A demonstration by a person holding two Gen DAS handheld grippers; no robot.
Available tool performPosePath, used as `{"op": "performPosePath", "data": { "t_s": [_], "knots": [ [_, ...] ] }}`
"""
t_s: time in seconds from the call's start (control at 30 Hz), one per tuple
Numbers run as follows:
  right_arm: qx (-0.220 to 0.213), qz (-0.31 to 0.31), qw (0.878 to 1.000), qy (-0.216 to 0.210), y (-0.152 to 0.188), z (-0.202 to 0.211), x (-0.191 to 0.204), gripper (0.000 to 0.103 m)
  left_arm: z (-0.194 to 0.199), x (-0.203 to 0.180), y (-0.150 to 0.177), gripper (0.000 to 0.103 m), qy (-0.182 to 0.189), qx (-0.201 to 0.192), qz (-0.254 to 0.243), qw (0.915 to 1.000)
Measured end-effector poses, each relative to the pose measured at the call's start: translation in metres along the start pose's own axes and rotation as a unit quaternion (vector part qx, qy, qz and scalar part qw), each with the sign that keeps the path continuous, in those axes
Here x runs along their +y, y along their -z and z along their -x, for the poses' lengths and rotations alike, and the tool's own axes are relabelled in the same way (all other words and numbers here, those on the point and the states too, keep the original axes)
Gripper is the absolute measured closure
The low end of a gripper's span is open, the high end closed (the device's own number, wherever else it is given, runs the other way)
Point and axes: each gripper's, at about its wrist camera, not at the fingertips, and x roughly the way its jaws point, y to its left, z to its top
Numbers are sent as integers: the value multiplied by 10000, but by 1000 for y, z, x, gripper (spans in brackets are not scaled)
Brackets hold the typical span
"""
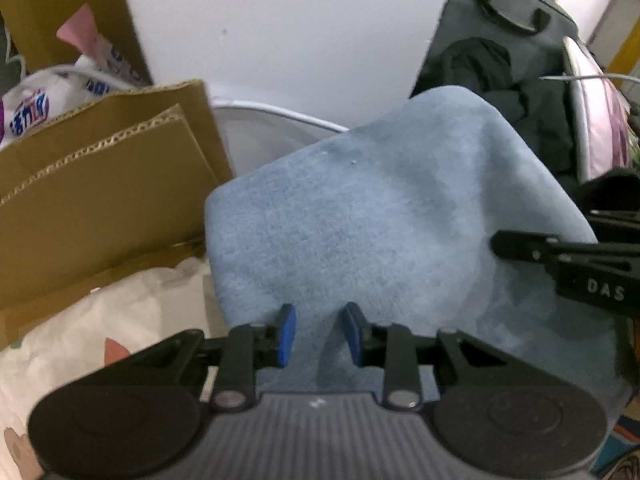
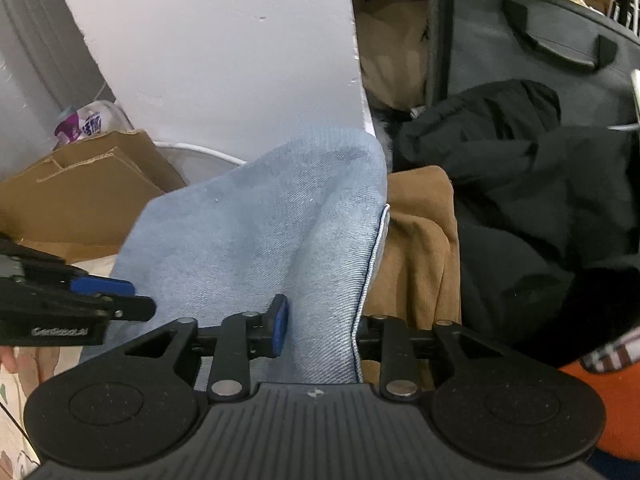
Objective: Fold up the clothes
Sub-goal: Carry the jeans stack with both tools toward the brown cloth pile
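The right gripper [image 1: 496,242], reaching in from the right of the left gripper's camera, carries the white letters "DAS" on its black body. The left gripper [image 2: 144,304], left of the right gripper's camera, bears faint lettering too small to read. The white packages [image 1: 36,108] beyond the cardboard show blurred blue characters, unreadable.

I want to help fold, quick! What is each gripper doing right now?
Left gripper: pads apart over the light blue denim garment; grip cannot be told.
Right gripper: denim between its fingers, one pad hidden; cannot be told.
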Motion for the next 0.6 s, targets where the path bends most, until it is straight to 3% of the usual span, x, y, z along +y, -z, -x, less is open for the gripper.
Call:
{"op": "performPosePath", "data": {
  "t_s": [0.1,0.23,0.43,0.6],
  "knots": [
    [47,43,9998,210,-8,-3,3,64,0,-1,-4,71,8,-11,-149,9999],
    [-2,-5,9993,373,-15,3,3,64,2,-4,-4,71,-33,-8,-279,9996],
    [-547,180,9950,818,-16,30,13,64,0,-2,-3,70,2,-4,-355,9994],
    [-935,311,9945,354,-18,49,22,65,-1,-7,-4,69,-91,-45,-551,9984]
  ]
}}
